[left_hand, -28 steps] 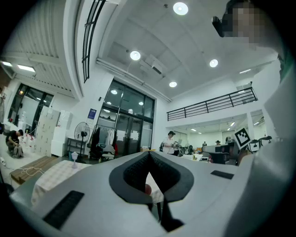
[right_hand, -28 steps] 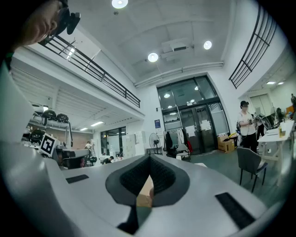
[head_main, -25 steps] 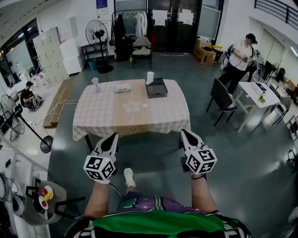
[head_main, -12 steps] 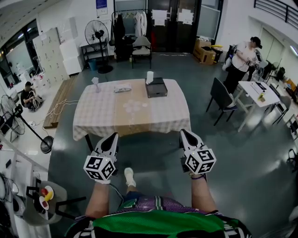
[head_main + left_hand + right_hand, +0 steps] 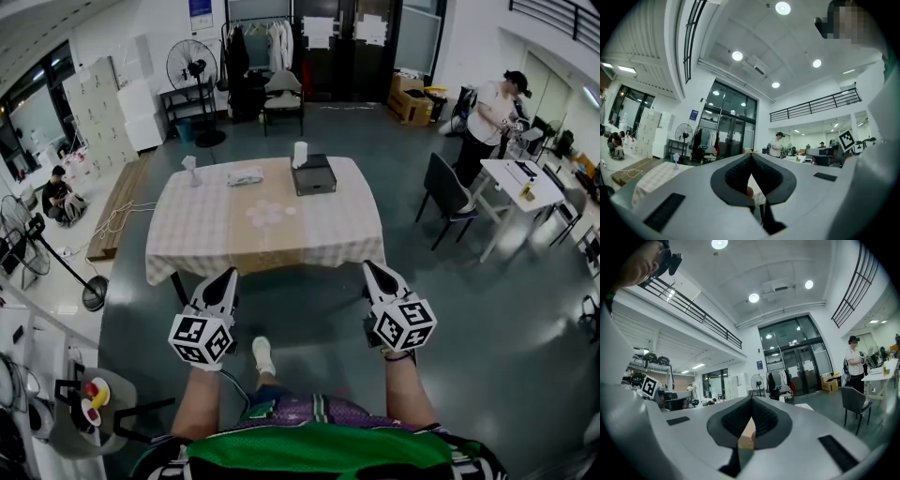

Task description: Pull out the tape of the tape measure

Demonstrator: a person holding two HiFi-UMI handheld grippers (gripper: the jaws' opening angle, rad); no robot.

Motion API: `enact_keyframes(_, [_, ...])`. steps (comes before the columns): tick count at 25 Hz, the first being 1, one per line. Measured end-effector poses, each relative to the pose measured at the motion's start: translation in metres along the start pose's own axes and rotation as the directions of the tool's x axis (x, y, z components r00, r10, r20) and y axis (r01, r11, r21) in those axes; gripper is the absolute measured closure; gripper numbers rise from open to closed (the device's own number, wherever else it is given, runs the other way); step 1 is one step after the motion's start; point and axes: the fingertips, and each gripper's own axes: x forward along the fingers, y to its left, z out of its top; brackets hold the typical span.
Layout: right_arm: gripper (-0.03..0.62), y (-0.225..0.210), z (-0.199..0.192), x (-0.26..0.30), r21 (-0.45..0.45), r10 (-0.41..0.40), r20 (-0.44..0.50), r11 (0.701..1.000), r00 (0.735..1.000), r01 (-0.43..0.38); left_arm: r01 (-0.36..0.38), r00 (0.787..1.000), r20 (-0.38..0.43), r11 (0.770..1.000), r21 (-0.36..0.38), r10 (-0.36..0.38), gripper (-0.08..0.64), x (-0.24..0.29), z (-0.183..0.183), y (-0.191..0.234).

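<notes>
Checked tablecloth (image 5: 187, 234) lay well ahead. The left gripper (image 5: 228, 275) and right gripper (image 5: 369, 267) hung shut, empty. Unstarted, I'd say: approach first.

1. Two hand-held grippers: the left hand-held gripper (image 5: 228, 274) at 7 o'clock, the right hand-held gripper (image 5: 369, 267) at 5 o'clock.
2. One cloth-covered worktop (image 5: 206, 234), centre, bearing one black box (image 5: 315, 176).
3. Two other people: a seated person (image 5: 54, 194) at 9 o'clock, a standing person (image 5: 489, 108) at 2 o'clock.
</notes>
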Motion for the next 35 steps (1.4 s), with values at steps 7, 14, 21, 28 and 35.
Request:
enact_keyframes(7, [0.588,-0.011,0.001,0.030,0.015,-0.003,-0.005,1.000,1.000,0.003,-0.002,1.000,-0.005,1.000,-0.002,0.002,0.538,0.023,-0.003,0.020])
enact_keyframes(14, [0.588,-0.027,0.012,0.091,0.028,0.013,-0.004,1.000,1.000,-0.013,-0.008,1.000,-0.011,1.000,-0.015,0.008,0.538,0.072,0.000,0.058])
enact_keyframes(21, [0.588,-0.045,0.040,0.172,0.011,0.007,-0.010,1.000,1.000,-0.006,0.009,1.000,-0.012,1.000,-0.001,-0.009,0.538,0.136,0.024,0.108])
enact_keyframes(28, [0.588,-0.055,0.054,0.270,0.007,-0.018,-0.017,1.000,1.000,0.018,0.039,0.999,-0.028,0.999,0.006,-0.039,0.538,0.206,0.040,0.182])
enact_keyframes(35, [0.588,-0.059,0.064,0.372,-0.006,-0.033,0.003,0.999,0.999,0.033,0.071,0.997,-0.037,0.997,0.001,-0.071,0.538,0.277,0.042,0.272])
